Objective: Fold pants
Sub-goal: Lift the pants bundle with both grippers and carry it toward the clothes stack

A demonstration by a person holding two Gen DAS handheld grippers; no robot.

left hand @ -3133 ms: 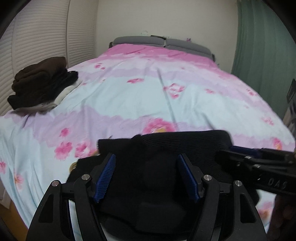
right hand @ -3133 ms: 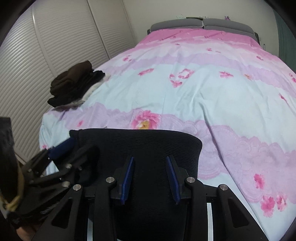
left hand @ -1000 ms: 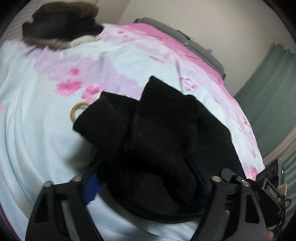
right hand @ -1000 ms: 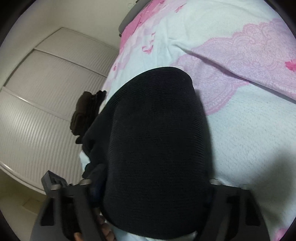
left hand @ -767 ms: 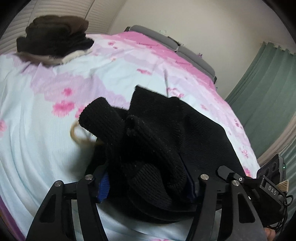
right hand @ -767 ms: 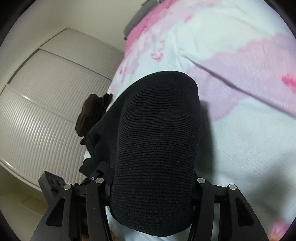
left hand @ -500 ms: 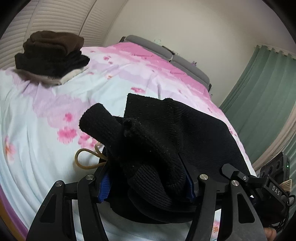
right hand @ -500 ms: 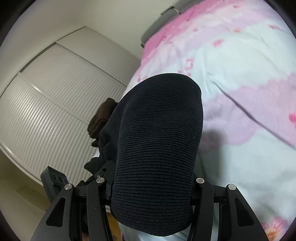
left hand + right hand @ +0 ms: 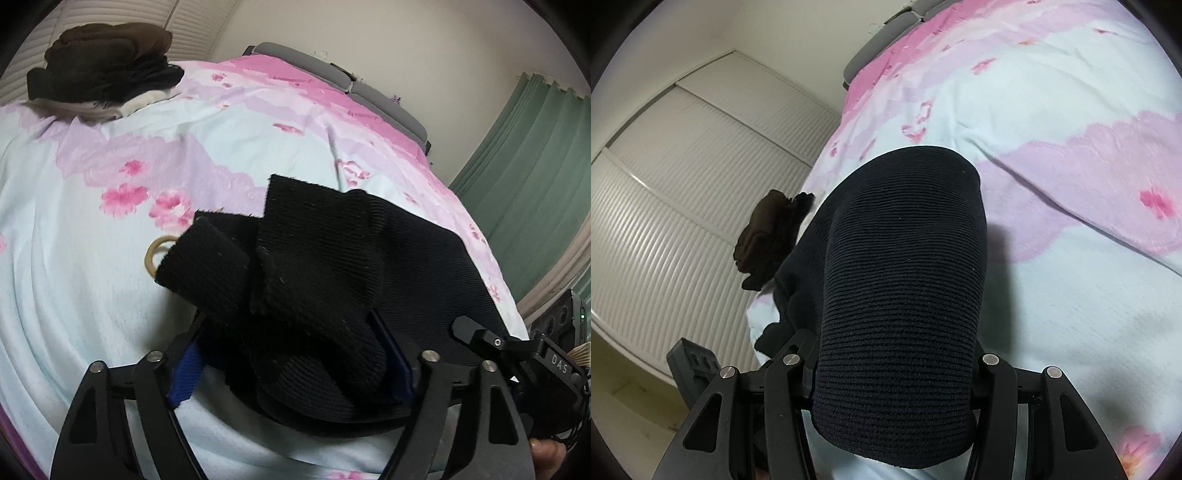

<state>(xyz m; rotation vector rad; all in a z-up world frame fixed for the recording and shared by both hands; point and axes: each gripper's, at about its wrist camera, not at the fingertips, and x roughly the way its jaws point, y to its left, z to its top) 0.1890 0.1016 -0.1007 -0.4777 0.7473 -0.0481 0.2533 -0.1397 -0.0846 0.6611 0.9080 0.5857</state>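
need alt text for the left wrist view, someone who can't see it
The left gripper grips bunched black knit pants over a pale blue and pink floral bedspread. A tan rubber band peeks out beside them, a stack of dark folded clothes sits far left, and the right gripper shows at right.

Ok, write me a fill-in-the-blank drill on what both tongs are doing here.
1. Both the left tongs and the right tongs are shut on the ____ pants.
2. The pants rest on a bedspread printed with pink ____.
3. A tan ____ peeks out from under the left edge of the pants.
4. The stack of folded clothes has a ____ garment on top.

Missing words: black; flowers; ring; brown
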